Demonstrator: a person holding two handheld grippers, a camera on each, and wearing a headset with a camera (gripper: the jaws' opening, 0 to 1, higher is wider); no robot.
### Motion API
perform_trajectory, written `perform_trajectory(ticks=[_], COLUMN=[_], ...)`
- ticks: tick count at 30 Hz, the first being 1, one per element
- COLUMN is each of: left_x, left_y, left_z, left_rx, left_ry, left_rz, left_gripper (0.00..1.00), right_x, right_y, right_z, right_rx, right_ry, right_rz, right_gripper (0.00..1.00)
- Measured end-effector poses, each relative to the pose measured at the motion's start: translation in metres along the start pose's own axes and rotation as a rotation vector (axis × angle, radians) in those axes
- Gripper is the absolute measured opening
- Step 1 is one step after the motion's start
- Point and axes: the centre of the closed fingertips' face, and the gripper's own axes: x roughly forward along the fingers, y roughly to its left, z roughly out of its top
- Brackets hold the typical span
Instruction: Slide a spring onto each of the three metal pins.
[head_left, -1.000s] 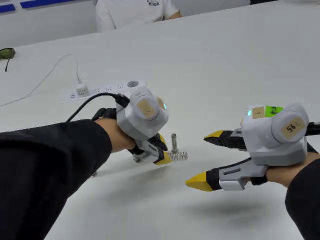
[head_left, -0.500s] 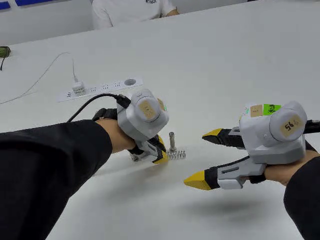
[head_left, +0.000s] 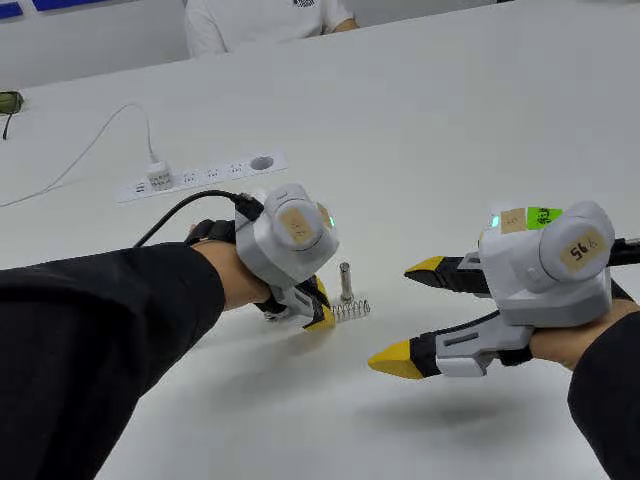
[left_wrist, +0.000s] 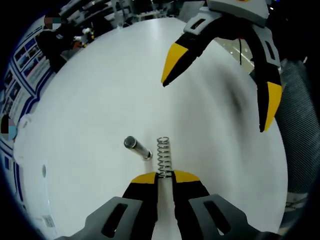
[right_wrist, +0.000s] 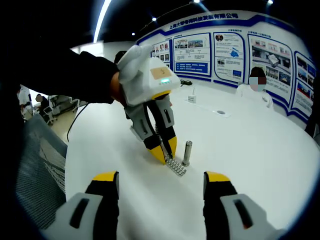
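Pinching one end of a spring (left_wrist: 163, 155), the left claw (left_wrist: 157, 176) has its yellow tips pressed together on the coil, low over the bench (head_left: 450, 130) and just beside a metal pin (left_wrist: 136, 147). The pin stands upright and bare, and the spring slants down from the tips to the bench at the pin's foot, its free end pointing past the pin toward the right claw (head_left: 410, 315). That right claw is spread wide and holds nothing, hovering off the bench on the opposite side of the pin, near it but apart. A white power strip (head_left: 200, 177) lies well beyond the pin. By my reading, the step in hand is the pickup of a spring for this pin: the grip is made, but the coil is not yet lifted or threaded. The next move would call for raising the spring above the pin's top, turning it so its bore lines up with the shaft, and lowering it over the tip. The coil looks thin and springy, so its free end may wobble aside, and a nudge could tip the pin; the spare right claw could steady either.
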Motion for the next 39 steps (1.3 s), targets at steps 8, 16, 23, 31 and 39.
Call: perform_trajectory(ticks=[8, 16, 23, 31, 39], left_x=[-0.009, -0.020, -0.027, -0.037, -0.046], left_y=[-0.010, -0.025, -0.039, -0.051, -0.061], left_z=[-0.001, 0.007, 0.015, 0.025, 0.033], left_rx=[0.010, 0.028, 0.040, 0.032, 0.001], left_ry=[-0.004, -0.024, -0.045, -0.085, -0.130], left_rz=[0.001, -0.006, -0.016, -0.027, -0.044], left_gripper=[0.11, 0.10, 0.10, 0.10, 0.10], right_x=[0.001, 0.001, 0.003, 0.006, 0.009], right_y=[0.004, 0.011, 0.017, 0.022, 0.027], right_z=[0.001, 0.000, -0.002, -0.007, -0.012], right_rx=[-0.018, -0.032, -0.063, -0.087, -0.120], right_ry=[0.002, 0.011, 0.026, 0.048, 0.070], right_rz=[0.011, 0.040, 0.059, 0.080, 0.096], right_gripper=[0.64, 0.50, 0.39, 0.31, 0.28])
